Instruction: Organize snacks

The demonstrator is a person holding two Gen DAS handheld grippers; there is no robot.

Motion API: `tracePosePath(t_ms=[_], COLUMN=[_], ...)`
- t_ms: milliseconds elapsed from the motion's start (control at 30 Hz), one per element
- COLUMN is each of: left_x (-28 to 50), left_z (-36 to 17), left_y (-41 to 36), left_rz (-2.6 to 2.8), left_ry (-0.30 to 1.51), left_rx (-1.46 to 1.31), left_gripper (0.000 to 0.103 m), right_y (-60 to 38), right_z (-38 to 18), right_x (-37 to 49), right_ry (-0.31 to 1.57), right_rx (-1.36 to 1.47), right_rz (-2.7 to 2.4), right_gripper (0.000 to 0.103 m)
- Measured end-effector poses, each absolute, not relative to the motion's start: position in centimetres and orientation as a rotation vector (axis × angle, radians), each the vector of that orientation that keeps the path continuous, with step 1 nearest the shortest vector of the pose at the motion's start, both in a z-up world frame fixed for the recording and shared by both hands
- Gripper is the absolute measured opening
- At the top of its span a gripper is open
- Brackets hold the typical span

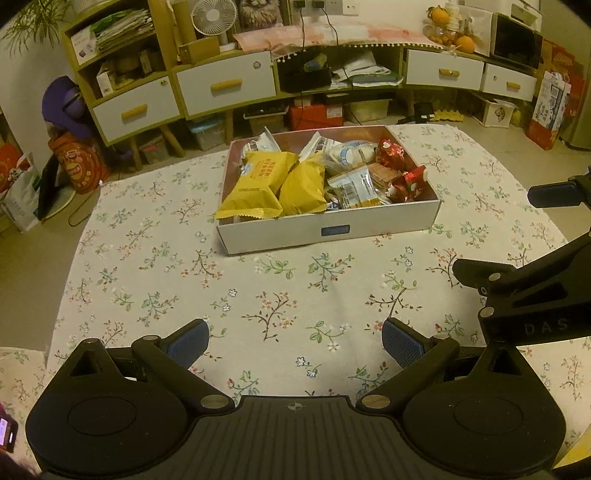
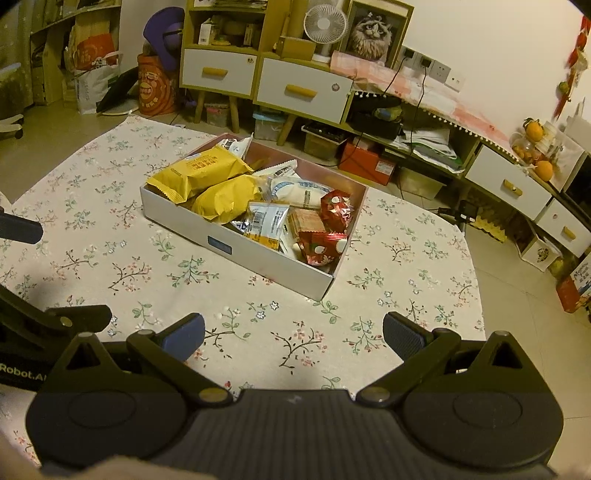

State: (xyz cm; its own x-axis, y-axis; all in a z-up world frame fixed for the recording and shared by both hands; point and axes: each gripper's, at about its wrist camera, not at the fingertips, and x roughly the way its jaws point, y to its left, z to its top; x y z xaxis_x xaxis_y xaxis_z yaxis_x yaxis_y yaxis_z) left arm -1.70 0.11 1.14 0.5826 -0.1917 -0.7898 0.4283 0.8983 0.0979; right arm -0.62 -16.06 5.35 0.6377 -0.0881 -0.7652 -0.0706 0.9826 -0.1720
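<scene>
Both claws hang over the floral tablecloth (image 1: 280, 288) with nothing in them. The left gripper (image 1: 295, 341) has its blue pads spread wide, and so does the right gripper (image 2: 293, 338); the right one's black frame shows at the left gripper's right.

The snacks sit ahead of both, piled in a shallow white box (image 1: 332, 230). I'd guess the box is where they are meant to end up, since no packet lies loose on the cloth in either view. Two yellow packets (image 1: 255, 182) fill its left half, one overhanging the near wall. White wrapped packets (image 2: 299, 192) lie in the middle and red foil ones (image 2: 334, 212) at the right end.

Between the claws and the box is only bare cloth. Beyond it stand a drawer cabinet (image 1: 225, 86) and a desk fan (image 2: 325, 24), well clear.
</scene>
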Motion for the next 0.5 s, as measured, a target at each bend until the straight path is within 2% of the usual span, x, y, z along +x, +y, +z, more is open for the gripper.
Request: tracePosePath(t_ms=[500], left_x=[-1.69], left_z=[0.86], left_y=[0.04], left_rz=[-0.369], left_ry=[0.883], left_rx=[0.296], left_gripper=[0.101], right_y=[-16.09], right_z=[5.13], right_x=[-0.62], right_ry=[0.883], right_rx=[-0.196], right_rz=[-0.016], right_gripper=[0.103])
